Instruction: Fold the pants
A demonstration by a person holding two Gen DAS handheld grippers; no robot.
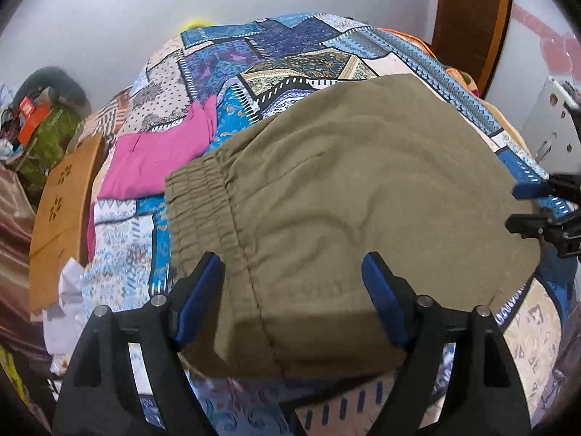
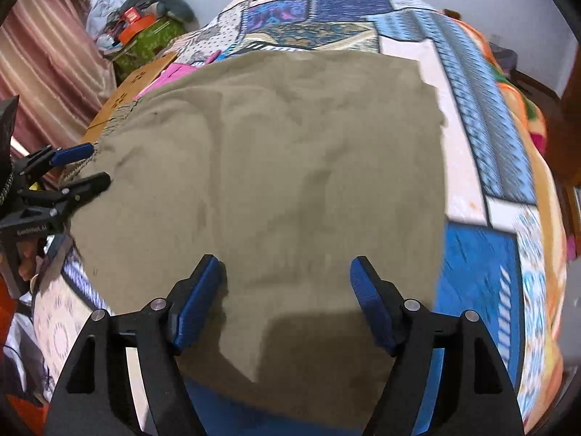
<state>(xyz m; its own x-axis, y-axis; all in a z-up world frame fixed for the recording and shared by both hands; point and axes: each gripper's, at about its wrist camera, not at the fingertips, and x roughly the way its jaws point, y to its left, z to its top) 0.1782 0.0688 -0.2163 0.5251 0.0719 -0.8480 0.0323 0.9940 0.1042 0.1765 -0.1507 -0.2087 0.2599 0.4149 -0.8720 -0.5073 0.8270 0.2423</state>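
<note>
**Inspector:** Surface first.

**Assistant:** A bed under a patchwork bedspread (image 1: 290, 54) printed in blue, purple and cream panels. The olive pants (image 1: 363, 189) lie flat on it, filling the centre of both views; the elastic waistband (image 1: 203, 214) sits centre-left in the left wrist view.

**Inspector:** Anything else on the bed?

**Assistant:** A pink garment (image 1: 156, 156) lies left of centre in the left wrist view, just beside the waistband end of the pants; whether they touch, I cannot tell.

**Inspector:** The tongs?

**Assistant:** The left gripper (image 1: 290, 272) stands with its blue-padded fingers spread wide above the waistband area, nothing between them. The right gripper (image 2: 287, 272) is likewise spread apart over the other end of the pants, holding nothing. Each shows at the edge of the other's view.

**Inspector:** The room?

**Assistant:** A pale wall (image 1: 90, 18) fills the top of the left wrist view. A brown wooden door (image 1: 472, 18) stands at upper right. A wooden board with cut-out flower shapes (image 1: 61, 203) is at mid-left, beside the bed. A green patterned box (image 2: 149, 43) carrying orange clutter shows at upper left of the right wrist view, with a striped curtain (image 2: 47, 54) further left.
</note>
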